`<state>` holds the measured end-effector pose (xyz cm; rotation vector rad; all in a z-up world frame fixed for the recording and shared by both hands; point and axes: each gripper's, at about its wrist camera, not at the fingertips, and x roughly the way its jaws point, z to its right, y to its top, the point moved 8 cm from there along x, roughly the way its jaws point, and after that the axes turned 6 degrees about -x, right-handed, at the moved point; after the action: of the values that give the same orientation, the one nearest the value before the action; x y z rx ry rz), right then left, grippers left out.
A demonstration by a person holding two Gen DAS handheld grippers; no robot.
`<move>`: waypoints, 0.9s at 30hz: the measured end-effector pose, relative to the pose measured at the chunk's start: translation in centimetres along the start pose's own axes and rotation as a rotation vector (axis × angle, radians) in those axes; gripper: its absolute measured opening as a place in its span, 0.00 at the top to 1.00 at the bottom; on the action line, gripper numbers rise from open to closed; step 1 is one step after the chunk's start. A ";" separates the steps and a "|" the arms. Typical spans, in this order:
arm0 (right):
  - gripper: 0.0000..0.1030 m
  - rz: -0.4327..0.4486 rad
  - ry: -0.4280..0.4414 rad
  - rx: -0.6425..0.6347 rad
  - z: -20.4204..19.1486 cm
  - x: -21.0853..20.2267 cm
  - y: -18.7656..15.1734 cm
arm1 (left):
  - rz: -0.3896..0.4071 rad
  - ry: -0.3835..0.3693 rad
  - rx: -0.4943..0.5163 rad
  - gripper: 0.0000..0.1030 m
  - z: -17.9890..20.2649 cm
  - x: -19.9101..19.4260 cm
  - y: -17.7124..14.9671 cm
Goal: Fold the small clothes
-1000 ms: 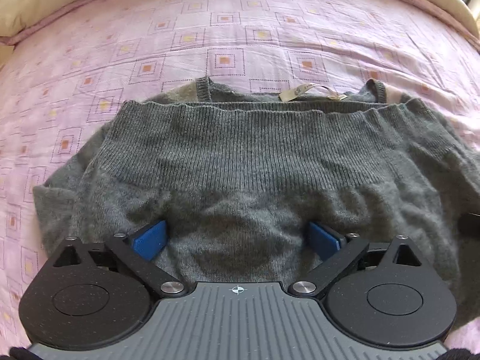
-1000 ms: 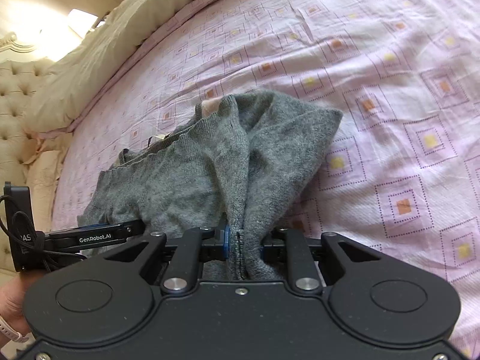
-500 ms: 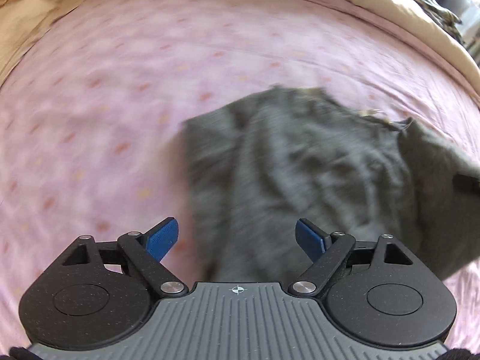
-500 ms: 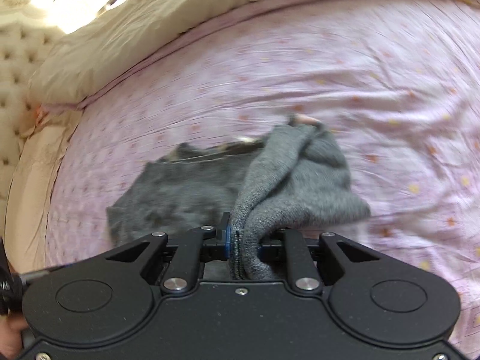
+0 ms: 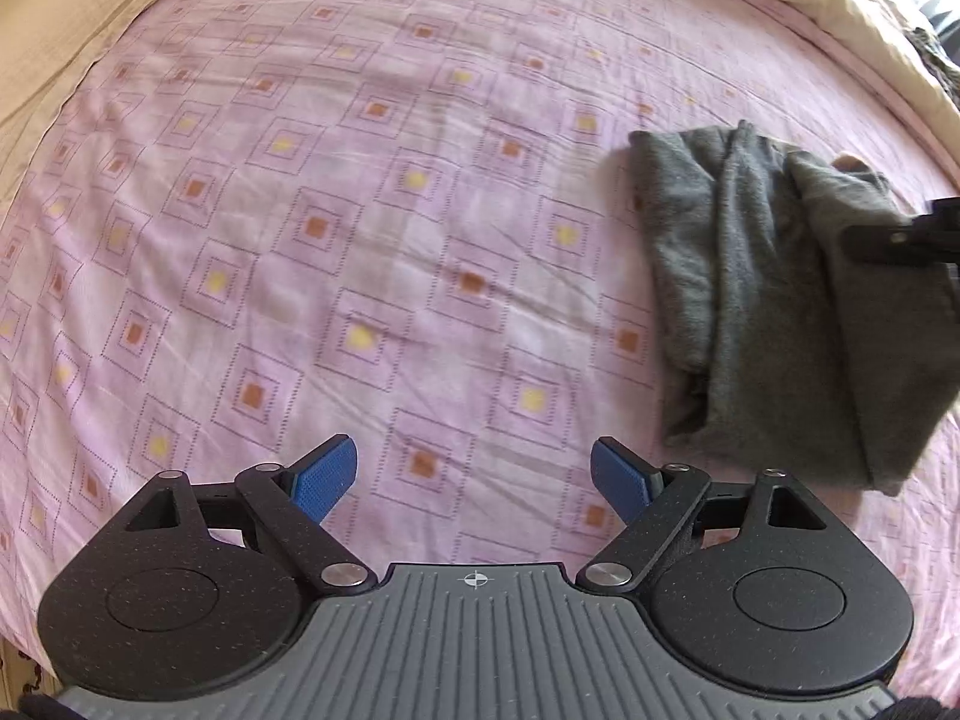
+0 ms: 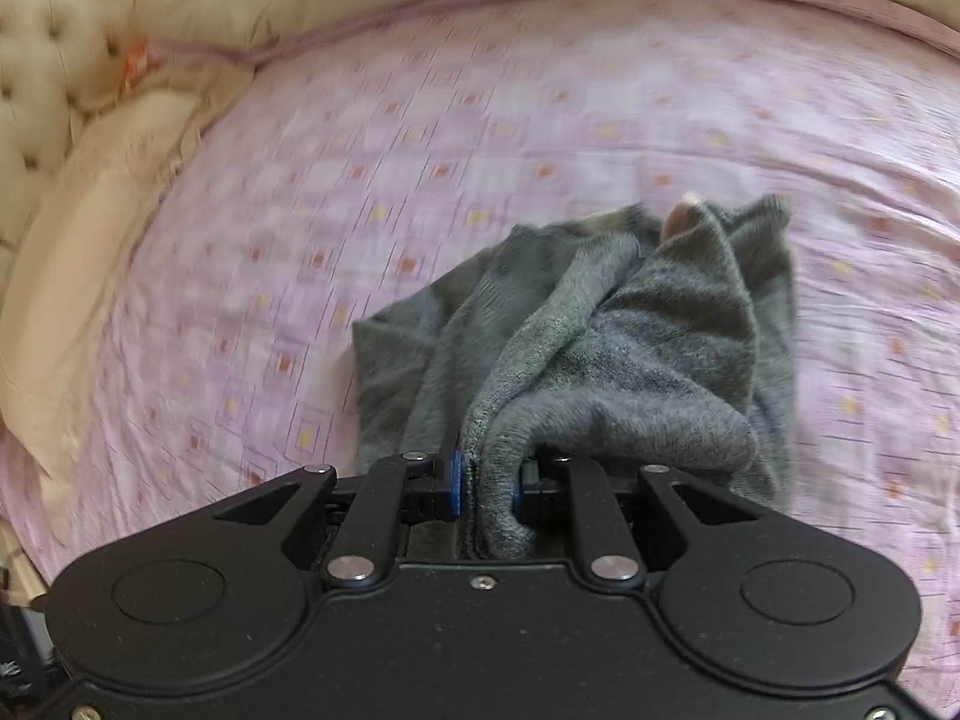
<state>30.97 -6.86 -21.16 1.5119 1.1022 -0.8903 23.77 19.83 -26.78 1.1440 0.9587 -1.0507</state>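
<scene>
A grey knitted sweater (image 5: pixel 774 300) lies bunched and partly folded on the pink patterned bedsheet (image 5: pixel 360 210), at the right of the left wrist view. My left gripper (image 5: pixel 474 474) stands open over bare sheet, well to the left of the sweater, with nothing between its blue pads. In the right wrist view the same sweater (image 6: pixel 600 324) runs up into my right gripper (image 6: pixel 486 486), which is shut on a thick fold of its knit edge. A black part of the right gripper (image 5: pixel 900 237) shows over the sweater's right side in the left wrist view.
Beige pillows (image 6: pixel 90 228) and a tufted cream headboard (image 6: pixel 54 42) border the bed at the left of the right wrist view. A beige quilt edge (image 5: pixel 858 18) rims the sheet at the far right of the left wrist view. Open sheet spreads left of the sweater.
My left gripper has let go of the sweater and swung left over bare sheet. The right gripper, still clamped on the knit, has carried its side across, so the sweater lies narrower and bunched.
</scene>
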 end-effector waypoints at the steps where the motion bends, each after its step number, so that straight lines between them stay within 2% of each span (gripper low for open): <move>1: 0.77 -0.010 -0.015 -0.008 -0.5 0.7 0.0 | -0.004 0.003 0.003 0.18 -0.4 -0.1 0.0; 5: 0.72 -0.041 -0.039 -0.062 -2.3 2.2 -0.1 | -0.010 -0.006 0.013 0.18 -0.7 0.0 0.1; 8: 0.61 -0.002 0.044 -0.094 -3.7 1.7 0.0 | -0.020 -0.020 0.025 0.18 -0.5 0.2 0.3; 11: 0.61 0.077 0.156 -0.084 -4.6 -0.4 0.1 | -0.031 -0.033 0.042 0.18 0.0 0.4 0.5; 13: 0.61 0.123 0.173 -0.081 -4.6 -1.9 0.1 | -0.037 -0.040 0.057 0.18 0.4 0.5 0.8; 17: 0.61 0.178 0.142 -0.036 -2.4 -4.5 -0.7 | -0.032 -0.062 0.089 0.18 1.4 0.5 1.8; 21: 0.61 0.185 0.068 -0.029 0.0 -5.8 -2.8 | -0.021 -0.096 0.115 0.18 2.7 0.5 3.7; 26: 0.59 0.161 0.024 -0.151 -0.9 -6.1 -5.5 | -0.024 -0.172 0.108 0.18 5.2 1.1 6.8; 27: 0.53 0.160 0.021 -0.192 -1.3 -6.2 -6.2 | -0.025 -0.192 0.107 0.18 5.9 1.2 7.5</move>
<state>23.17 -6.48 -16.96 1.4296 1.0351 -0.6423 31.63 14.54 -25.30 1.0979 0.7740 -1.2206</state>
